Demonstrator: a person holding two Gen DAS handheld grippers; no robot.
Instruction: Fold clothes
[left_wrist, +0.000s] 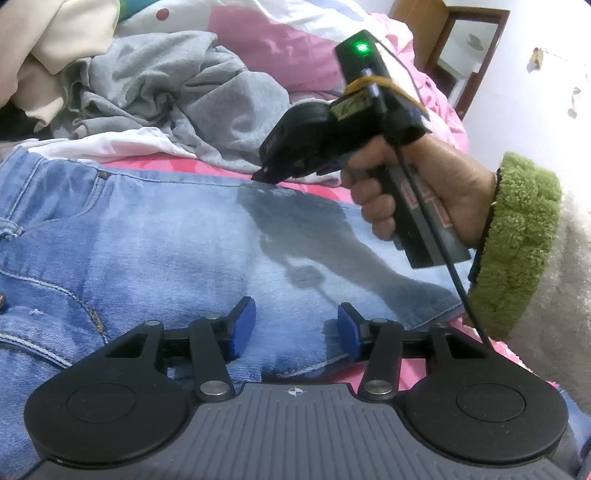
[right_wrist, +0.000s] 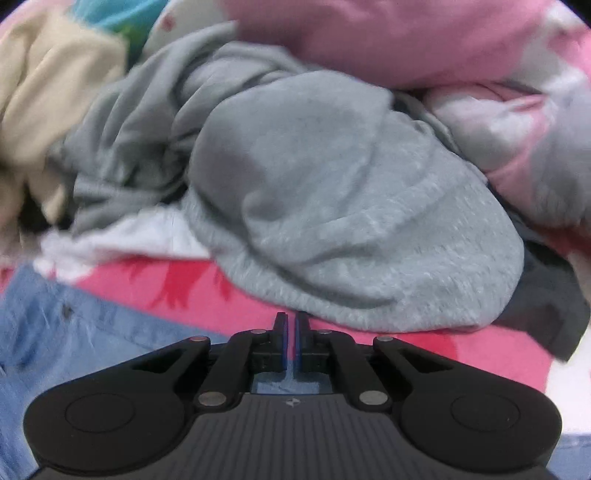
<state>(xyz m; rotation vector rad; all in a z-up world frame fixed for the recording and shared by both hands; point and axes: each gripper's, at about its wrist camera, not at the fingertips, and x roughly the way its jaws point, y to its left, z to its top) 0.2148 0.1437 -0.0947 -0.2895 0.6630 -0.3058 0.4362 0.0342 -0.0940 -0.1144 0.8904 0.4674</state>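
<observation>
**Jeans Flat on the Bed, Two Grippers Above Them**

The blue jeans (left_wrist: 147, 236) lay spread flat across the middle and left of the left wrist view, on a pink bed sheet (left_wrist: 155, 164). In the right wrist view the jeans (right_wrist: 55, 332) showed at the lower left.

The left gripper (left_wrist: 296, 328) sat at the bottom of its view, over the jeans. Its blue pads (left_wrist: 243, 325) were spread apart, with only denim behind the gap and nothing pinched.

The right gripper (right_wrist: 291, 332) had its fingers pressed almost together, and they held nothing. In the left wrist view a hand (left_wrist: 417, 192) in a green fuzzy cuff (left_wrist: 517, 243) held it at the right, above the jeans.

A crumpled gray sweatshirt (right_wrist: 314, 184) lay heaped past the jeans, in the middle of the right wrist view. A cream garment (left_wrist: 55, 44) sat at the upper left.
</observation>
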